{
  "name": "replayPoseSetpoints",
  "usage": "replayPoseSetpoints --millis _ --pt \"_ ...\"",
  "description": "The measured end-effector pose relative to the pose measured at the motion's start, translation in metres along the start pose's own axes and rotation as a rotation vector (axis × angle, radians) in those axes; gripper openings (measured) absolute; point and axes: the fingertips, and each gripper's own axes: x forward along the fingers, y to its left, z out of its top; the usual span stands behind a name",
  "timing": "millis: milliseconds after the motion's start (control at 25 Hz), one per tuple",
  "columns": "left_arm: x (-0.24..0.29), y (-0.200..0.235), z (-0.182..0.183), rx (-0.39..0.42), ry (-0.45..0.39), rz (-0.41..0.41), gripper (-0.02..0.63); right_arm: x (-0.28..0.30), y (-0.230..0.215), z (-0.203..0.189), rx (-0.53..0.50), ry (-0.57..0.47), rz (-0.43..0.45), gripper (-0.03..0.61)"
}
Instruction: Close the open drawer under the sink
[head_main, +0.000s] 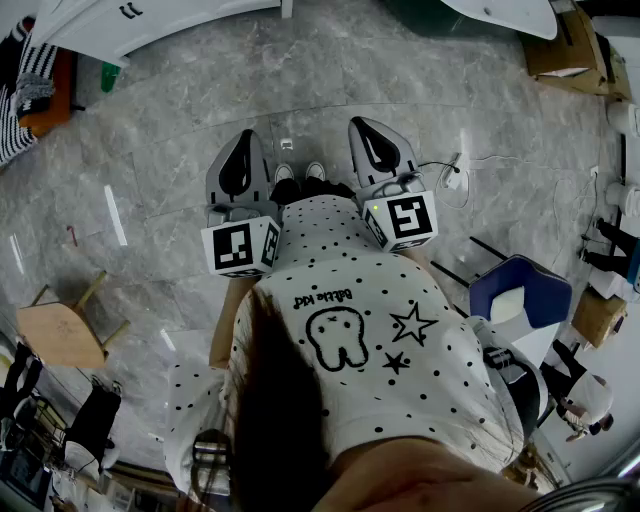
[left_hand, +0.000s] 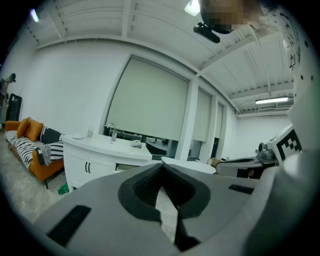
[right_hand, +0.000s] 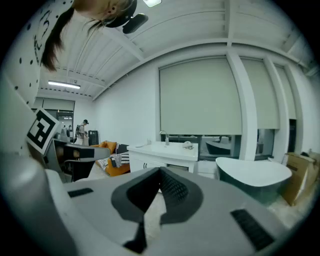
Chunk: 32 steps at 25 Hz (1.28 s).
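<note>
Far left of my left hand-held gripper: an orange sofa with a striped throw, well apart from me.

Left hand-held gripper: jaws closed together, pads meeting at the tips, nothing between them. I hold it level in front of my chest, above the grey marble floor.

Ahead of it and slightly left: the white sink counter, with a faucet standing on top and cabinet doors below. It is well apart from both grippers. The space under the basin is largely covered by my own jaw bodies in both gripper views, so I cannot make out the drawer or how far out it stands.

Right hand-held gripper: jaws likewise closed tip to tip, empty. It is held just beside the left one. The counter appears directly beyond its tips.

Right of the right gripper: a white bathtub with a dark outer wall, nearer than the counter.
</note>
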Motion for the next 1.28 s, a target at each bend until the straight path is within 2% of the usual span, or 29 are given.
replayPoseSetpoints --millis 360,640,1000,1280 --pt "-0.004 0.001 0.000 -0.012 -0.003 0.013 0.008 -0.002 0.002 -0.002 -0.005 0.003 0.010 0.012" --pt "-0.013 -0.021 -0.006 -0.006 -0.003 0.019 0.008 -0.024 -0.007 -0.009 0.007 0.005 0.016 0.012" --pt "-0.009 -0.021 -0.013 0.020 -0.034 0.098 0.008 -0.039 -0.035 -0.029 0.027 0.004 0.029 0.012" --pt "0.010 -0.016 -0.006 0.010 -0.027 0.123 0.008 -0.025 -0.056 -0.028 0.038 0.026 0.017 0.012"
